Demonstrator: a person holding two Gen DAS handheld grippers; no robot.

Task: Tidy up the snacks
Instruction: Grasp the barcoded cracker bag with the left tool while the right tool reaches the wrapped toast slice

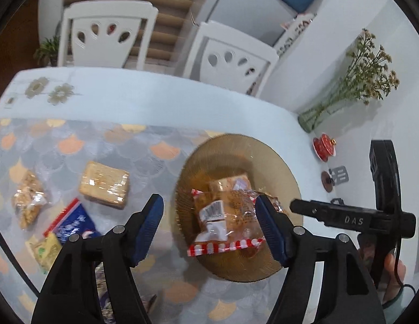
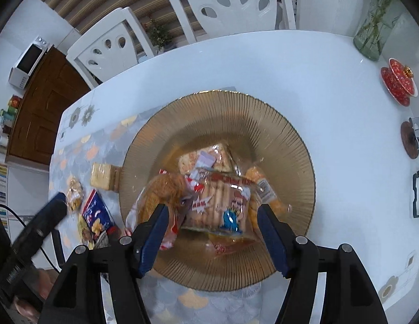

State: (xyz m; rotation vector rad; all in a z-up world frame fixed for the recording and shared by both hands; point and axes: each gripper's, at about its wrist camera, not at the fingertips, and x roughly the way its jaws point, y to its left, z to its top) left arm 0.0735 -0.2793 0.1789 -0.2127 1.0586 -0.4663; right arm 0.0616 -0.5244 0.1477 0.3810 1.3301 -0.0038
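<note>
Left gripper (image 1: 209,226) is hanging over the amber plate (image 1: 274,156), jaws wide, a red-striped snack packet (image 1: 225,224) lying between them, pads not pressing. Right gripper (image 2: 212,232) is standing jaws apart over the same plate, around a biscuit packet (image 2: 223,205); whether the pads are touching is blurring out. Packets beneath the pile are half hidden. A wrapped cracker block (image 1: 104,186), a blue packet (image 1: 71,224) and a nut bar (image 1: 27,202) are lying on the bench's patterned cloth (image 1: 107,145). Farther off, a red lidded cup (image 2: 398,83), a vase (image 2: 374,32), white chairs (image 2: 236,2).
</note>
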